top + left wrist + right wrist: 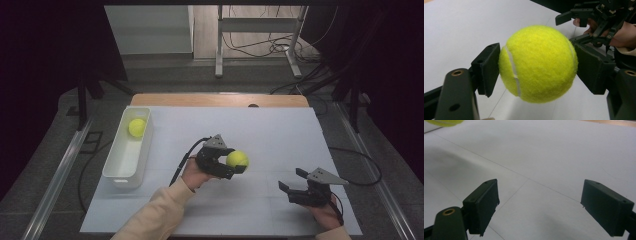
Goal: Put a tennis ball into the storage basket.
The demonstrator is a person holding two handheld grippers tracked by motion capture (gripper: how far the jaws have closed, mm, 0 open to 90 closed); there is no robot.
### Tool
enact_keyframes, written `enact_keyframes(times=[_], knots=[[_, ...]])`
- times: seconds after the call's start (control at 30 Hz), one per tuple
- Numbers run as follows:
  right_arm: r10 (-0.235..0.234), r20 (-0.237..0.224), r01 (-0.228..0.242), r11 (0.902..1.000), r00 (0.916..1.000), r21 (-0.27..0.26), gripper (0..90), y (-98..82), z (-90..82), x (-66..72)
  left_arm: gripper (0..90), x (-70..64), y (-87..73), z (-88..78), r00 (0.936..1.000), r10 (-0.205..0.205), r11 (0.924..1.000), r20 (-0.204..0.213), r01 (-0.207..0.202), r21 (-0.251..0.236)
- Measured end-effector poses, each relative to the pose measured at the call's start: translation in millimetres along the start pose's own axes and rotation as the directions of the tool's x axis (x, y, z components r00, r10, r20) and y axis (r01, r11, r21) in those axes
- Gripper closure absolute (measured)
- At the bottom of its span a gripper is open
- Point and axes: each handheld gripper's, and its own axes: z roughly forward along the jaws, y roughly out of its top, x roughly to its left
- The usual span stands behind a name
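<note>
I have the white table spread across most of the high view, its far edge showing a strip of bare wood. The room around it is so dark that I can make out little beyond a metal frame and some cables on the floor behind.

Along the table's left side stands a long white bin. A second tennis ball lies in its far end; the bin's wall hides the underside of that ball.

My left gripper is near the middle of the table, and its jaws are pinching the tennis ball from both sides. In the left gripper view the ball is held off the surface, with a pad pressed flat against each flank. The ball blocks much of what lies behind it, and the lower parts of both jaws are cut off at the frame's bottom edge.

My right gripper is toward the table's near right, well apart from the held ball. Its jaws are spread wide with nothing between them, just bare table. At the top left corner of the right gripper view a blurred yellow sliver is cut off by the frame.
</note>
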Motion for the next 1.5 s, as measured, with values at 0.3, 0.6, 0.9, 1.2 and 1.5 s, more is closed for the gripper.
enact_keyframes(times=[0.3,0.6,0.9,1.2,1.5], knots=[[-0.001,0.000,0.001,1.0000,1.0000,-0.001,15.2,0.0,0.2,-0.1,25.3,3.4,0.9,-8.6,0.9999,-0.007,0.9998,-0.016,0.007,-0.016],[0.000,0.000,0.000,1.0000,1.0000,0.001,15.2,-0.1,0.4,0.2,25.3,6.7,1.8,-16.2,0.9994,-0.014,0.9995,-0.032,0.013,-0.030],[-0.001,-0.001,0.001,1.0000,1.0000,0.002,15.3,-0.1,0.4,0.3,25.3,10.0,2.8,-23.8,0.9986,-0.023,0.9988,-0.048,0.021,-0.045],[-0.001,0.000,0.001,1.0000,1.0000,0.001,15.2,-0.1,0.1,0.4,25.3,12.3,2.8,-27.7,0.9978,-0.026,0.9986,-0.062,0.023,-0.048],[0.000,0.000,0.000,1.0000,1.0000,0.002,15.3,0.1,-0.4,0.5,25.4,15.7,3.0,-35.2,0.9965,-0.038,0.9973,-0.074,0.033,-0.066]])
